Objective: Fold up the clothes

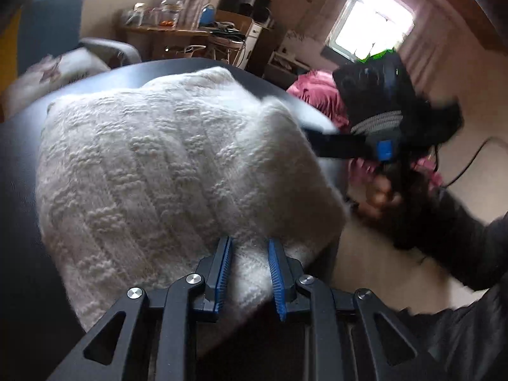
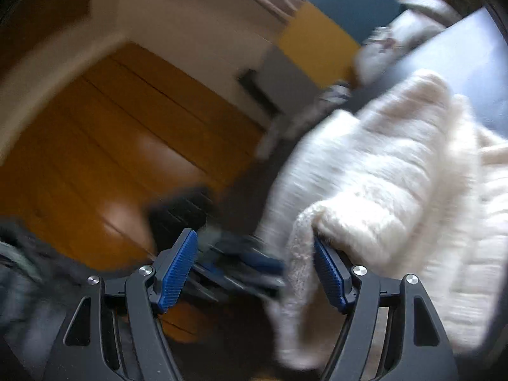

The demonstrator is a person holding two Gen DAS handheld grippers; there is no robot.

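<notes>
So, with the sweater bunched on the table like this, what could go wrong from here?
1. The left gripper pinches a thick fold of the sweater near the table edge; a pull may drag the folded stack askew.
2. The right gripper stands open, with a loose flap beside one pad; it may snag it.

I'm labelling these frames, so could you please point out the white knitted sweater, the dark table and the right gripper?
white knitted sweater (image 1: 165, 158): left wrist view, middle of its folded top.
dark table (image 1: 19, 171): left wrist view, bare left surface.
right gripper (image 2: 254, 270): right wrist view, midway between its fingertips.
</notes>
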